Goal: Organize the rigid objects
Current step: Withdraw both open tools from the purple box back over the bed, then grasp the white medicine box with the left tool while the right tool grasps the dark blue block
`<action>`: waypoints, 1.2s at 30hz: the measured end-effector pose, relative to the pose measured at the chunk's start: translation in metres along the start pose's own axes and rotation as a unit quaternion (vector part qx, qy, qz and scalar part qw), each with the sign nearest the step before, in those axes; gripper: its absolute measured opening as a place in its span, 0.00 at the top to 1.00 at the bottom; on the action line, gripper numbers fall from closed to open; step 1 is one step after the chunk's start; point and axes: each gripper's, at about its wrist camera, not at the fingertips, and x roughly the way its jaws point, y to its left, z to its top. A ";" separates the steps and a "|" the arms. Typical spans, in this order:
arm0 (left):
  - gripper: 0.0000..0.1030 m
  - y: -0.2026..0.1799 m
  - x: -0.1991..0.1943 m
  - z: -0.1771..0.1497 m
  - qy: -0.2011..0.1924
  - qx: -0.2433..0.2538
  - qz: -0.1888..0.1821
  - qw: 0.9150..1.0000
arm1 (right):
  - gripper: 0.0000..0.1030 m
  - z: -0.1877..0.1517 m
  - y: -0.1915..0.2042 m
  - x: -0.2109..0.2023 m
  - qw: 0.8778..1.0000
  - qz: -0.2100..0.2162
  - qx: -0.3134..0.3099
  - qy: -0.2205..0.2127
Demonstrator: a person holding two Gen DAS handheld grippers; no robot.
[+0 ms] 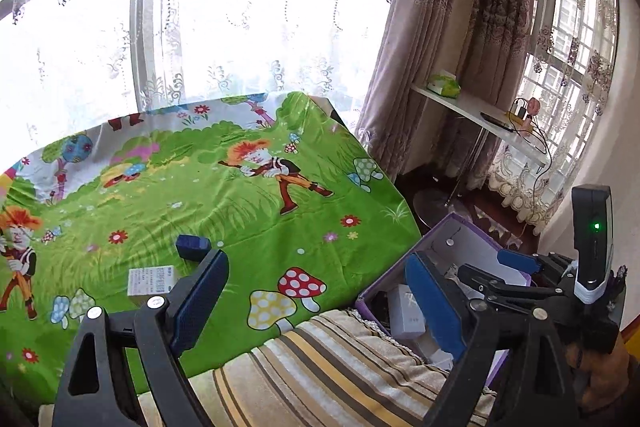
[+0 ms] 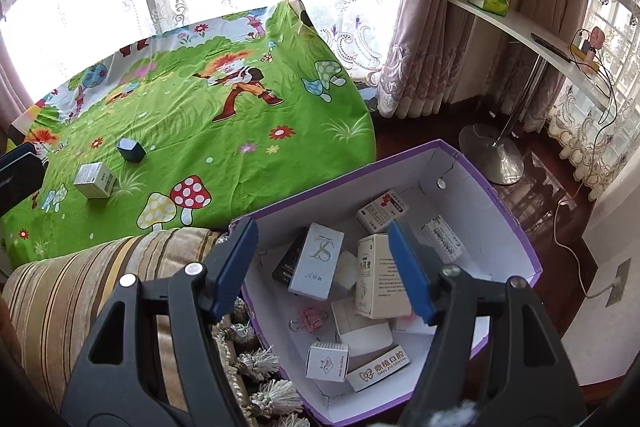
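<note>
Now, left view: left claw (image 1: pixel 316 301) gapes wide with nothing in it, above the bedspread (image 1: pixel 240 195); dark box (image 1: pixel 193 247) and white box (image 1: pixel 151 281) lie loose beside its left finger.
Right view: right claw (image 2: pixel 324 267) stands apart, empty, over the purple carton (image 2: pixel 500 211) of packed boxes.
Risk: a carton perched on the striped cushion (image 2: pixel 80 291) may tip if nudged.

Two small boxes on the green sheet: one white (image 2: pixel 95 180), one dark blue (image 2: pixel 131 149). One purple carton (image 2: pixel 516 231). Inside, roughly nine small boxes (overlapping, count unsure) plus one pink binder clip (image 2: pixel 310 319).
</note>
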 end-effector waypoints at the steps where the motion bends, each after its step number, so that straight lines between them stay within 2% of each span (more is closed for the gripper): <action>1: 0.11 0.005 -0.005 0.004 -0.015 0.007 0.018 1.000 | 0.24 0.003 0.005 -0.002 1.000 0.002 -0.004 -0.005; 3: 0.11 0.018 -0.011 0.012 -0.029 0.017 0.034 0.999 | 0.17 0.010 0.018 -0.005 1.000 0.004 -0.018 -0.018; 5: 0.11 0.035 -0.013 0.017 -0.029 0.010 0.027 0.999 | 0.14 0.016 0.032 -0.009 0.999 0.012 -0.031 -0.032; 9: 0.11 0.082 -0.023 0.022 -0.048 -0.045 0.032 0.997 | 0.05 0.032 0.060 -0.016 0.997 0.023 -0.041 -0.057; 11: 0.11 0.107 -0.035 0.026 -0.079 -0.076 0.059 0.992 | 0.03 0.039 0.075 -0.017 0.996 0.022 -0.051 -0.066; 13: 0.08 0.123 -0.042 0.034 -0.088 -0.084 0.093 0.988 | 0.01 0.047 0.090 -0.015 0.996 0.029 -0.057 -0.070; 17: 0.07 0.140 -0.056 0.047 -0.125 -0.062 0.151 0.979 | 0.01 0.062 0.116 -0.009 0.993 0.032 -0.067 -0.088; 19: 0.04 0.143 -0.061 0.049 -0.154 -0.046 0.177 0.971 | 0.01 0.069 0.131 -0.007 0.991 0.041 -0.075 -0.104; 22: 0.01 0.146 -0.059 0.049 -0.175 -0.032 0.201 0.963 | 0.01 0.078 0.152 -0.001 0.989 0.040 -0.087 -0.117; 24: 0.01 0.155 -0.047 0.051 -0.150 -0.049 0.190 0.969 | 0.01 0.084 0.163 0.006 0.988 0.029 -0.090 -0.120; 27: 0.01 0.175 -0.019 0.050 -0.066 -0.088 0.168 0.980 | 0.01 0.090 0.171 0.021 0.989 0.025 -0.087 -0.114; 30: 0.01 0.183 0.005 0.040 -0.029 -0.100 0.157 0.982 | 0.01 0.095 0.175 0.038 0.992 0.025 -0.085 -0.090; 33: 0.03 0.189 0.029 0.026 0.004 -0.122 0.118 0.985 | 0.01 0.097 0.176 0.055 0.994 0.027 -0.081 -0.068; 36: 0.06 0.188 0.059 0.007 0.053 -0.125 0.117 0.984 | 0.01 0.096 0.174 0.068 0.996 0.016 -0.066 -0.066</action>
